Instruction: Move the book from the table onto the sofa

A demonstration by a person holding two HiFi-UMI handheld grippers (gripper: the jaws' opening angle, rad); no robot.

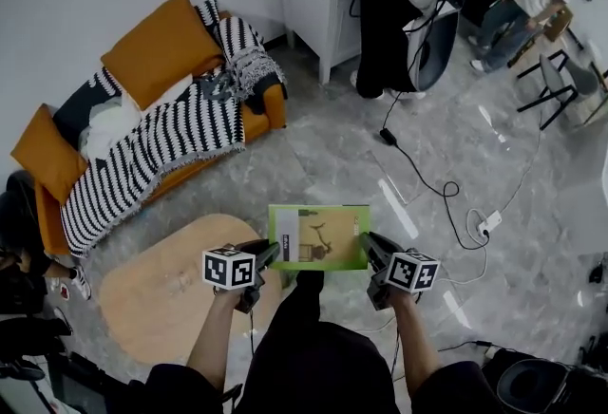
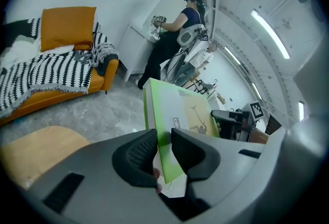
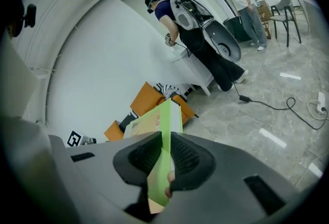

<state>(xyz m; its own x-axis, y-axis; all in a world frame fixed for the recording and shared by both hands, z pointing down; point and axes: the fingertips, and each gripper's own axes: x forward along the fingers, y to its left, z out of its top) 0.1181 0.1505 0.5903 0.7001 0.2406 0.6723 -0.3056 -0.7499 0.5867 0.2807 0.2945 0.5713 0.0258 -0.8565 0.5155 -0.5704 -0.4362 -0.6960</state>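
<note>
Grey marbled floor [image 1: 332, 156] spreads across the room, with an orange sofa [image 1: 258, 122] against the wall at the far left, draped in a black-and-white striped blanket [image 1: 152, 151] and carrying orange cushions [image 1: 161, 47]. Nearer the person stands an oval wooden tabletop [image 1: 161, 293], bare where it shows.

Both forearms reach forward from the bottom of the head view, roughly parallel, each ending in a gripper angled forward and somewhat down. The left gripper [image 1: 269, 254] has its jaws pinching the near-left corner of the book [image 1: 318, 237]; in the left gripper view the dark pads press on either side of the green cover [image 2: 180, 115]. The right gripper [image 1: 372, 247] clamps the near-right corner the same way, and the right gripper view shows the book edge-on [image 3: 164, 125] squeezed between its two ribbed pads.

Held between the two grippers, the book lies cover up and about level, in the air over the floor just beyond the tabletop's right edge, touching neither it nor the sofa, which is well apart.

Another person [image 1: 380, 13] stands at a white cabinet [image 1: 318, 4] at the far side.
</note>
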